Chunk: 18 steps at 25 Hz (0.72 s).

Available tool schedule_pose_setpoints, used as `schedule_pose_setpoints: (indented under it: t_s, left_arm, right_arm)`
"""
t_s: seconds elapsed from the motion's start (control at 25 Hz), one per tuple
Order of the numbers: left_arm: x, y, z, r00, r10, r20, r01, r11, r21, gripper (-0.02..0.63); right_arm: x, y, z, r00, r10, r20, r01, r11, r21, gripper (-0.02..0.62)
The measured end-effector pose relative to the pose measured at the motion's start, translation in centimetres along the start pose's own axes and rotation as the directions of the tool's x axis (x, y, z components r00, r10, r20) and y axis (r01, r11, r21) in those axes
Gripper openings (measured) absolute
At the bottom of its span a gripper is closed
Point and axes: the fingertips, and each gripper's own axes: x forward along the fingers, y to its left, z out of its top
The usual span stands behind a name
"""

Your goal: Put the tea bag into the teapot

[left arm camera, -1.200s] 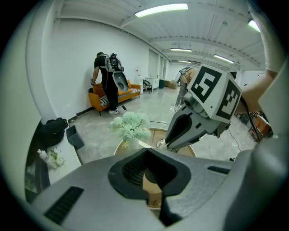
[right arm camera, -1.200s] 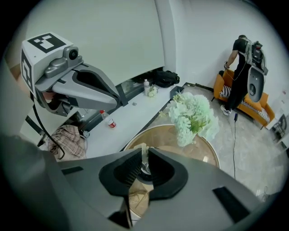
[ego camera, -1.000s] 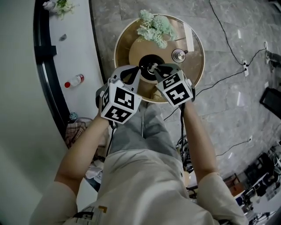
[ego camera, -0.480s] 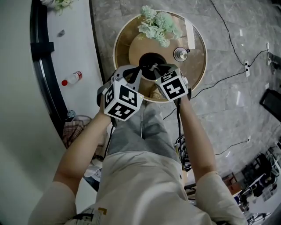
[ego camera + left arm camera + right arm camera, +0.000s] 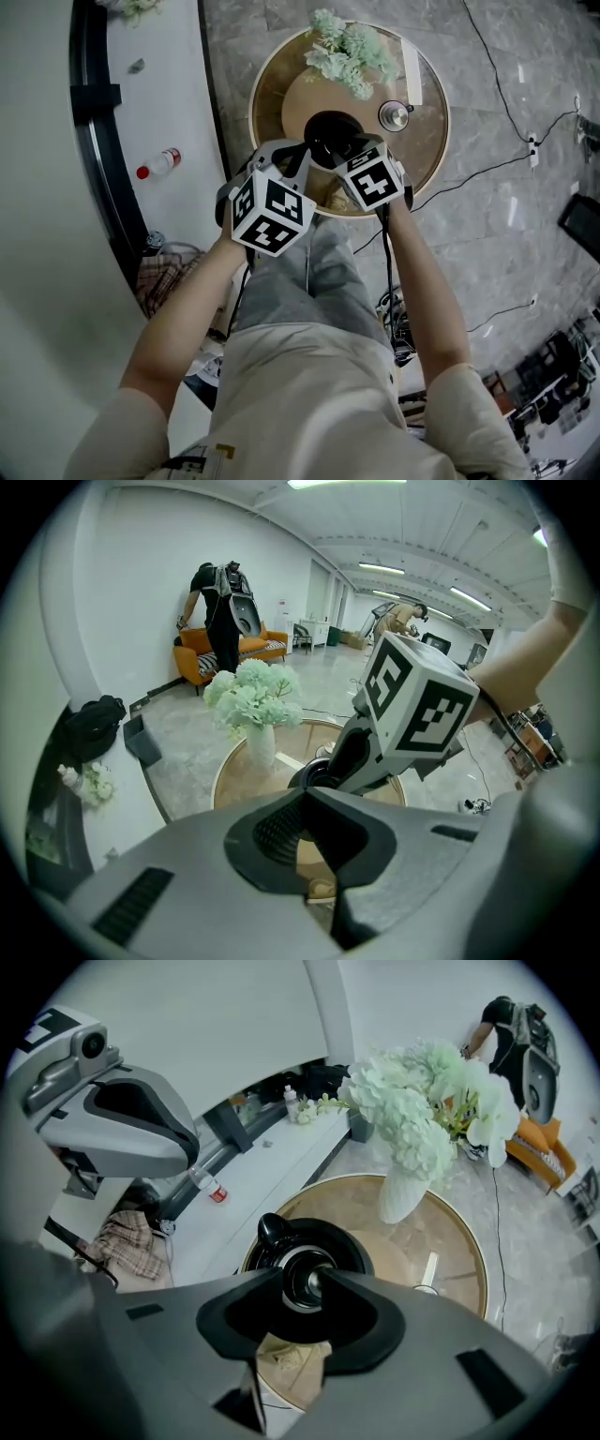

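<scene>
Your right gripper [image 5: 314,1283] is pinching the tea bag [image 5: 292,1366] between its jaws above the open teapot [image 5: 356,1246] mid-frame, bag still outside; the left gripper [image 5: 305,794], jaws together, is idling.

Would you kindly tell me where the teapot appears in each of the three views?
Head view: teapot upper centre, below the flower vase.
Left gripper view: teapot centre, just past the jaws.
Right gripper view: teapot lower centre, beyond the jaws.
Shared landmark: the flower vase.
</scene>
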Motion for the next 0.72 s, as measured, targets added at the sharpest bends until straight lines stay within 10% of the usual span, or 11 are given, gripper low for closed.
schedule_pose_setpoints:
  t_s: [0.72]
  left_arm:
    - [-6.8, 3.0, 4.3, 0.986, 0.129, 0.105, -0.127, 0.992, -0.023, 0.008]
  right_arm:
    - [-12.0, -1.0, 5.9, 0.957, -0.153, 0.247, 0.156, 0.988, 0.008, 0.014]
